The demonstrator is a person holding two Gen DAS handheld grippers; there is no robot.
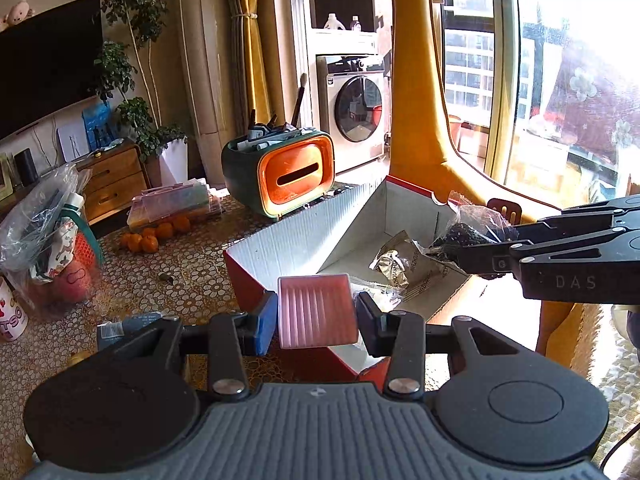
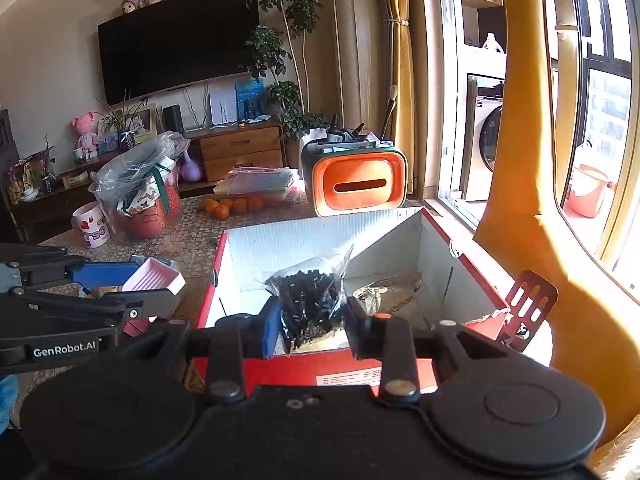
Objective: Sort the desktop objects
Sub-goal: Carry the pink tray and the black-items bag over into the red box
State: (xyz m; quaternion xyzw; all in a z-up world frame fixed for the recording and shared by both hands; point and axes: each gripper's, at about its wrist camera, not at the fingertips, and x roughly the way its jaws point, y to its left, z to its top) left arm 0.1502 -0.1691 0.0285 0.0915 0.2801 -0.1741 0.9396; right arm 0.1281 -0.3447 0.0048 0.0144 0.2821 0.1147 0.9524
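Gripping a pink ribbed tray (image 1: 316, 310) between its pads, the left claw (image 1: 316, 316) holds it just above the near corner of the red cardboard box (image 1: 256, 280), while the right claw (image 2: 310, 320) is pinched shut on a clear bag of small black pieces (image 2: 306, 296) over the same box's near wall. Both loads are off the counter (image 1: 180, 280), poised at the open box, which already holds a crinkled foil packet (image 1: 394, 264) on its white floor.

Judging from here, the likeliest slip is with the bag: the claw has only its lower part, the plastic is thin and slack, and a jerk could let it slide out or split and scatter the pieces. The tray is clamped across its sides and tilted, so a release too near the rim could tip it onto the counter rather than inside. The two claws are also near each other over one opening; lowering both together risks a knock.

Farther back stand an orange and green organiser (image 1: 286, 170) stuffed with pens, a cluster of oranges (image 1: 154, 236) and a full plastic bag (image 1: 48, 236), all well apart from the box.
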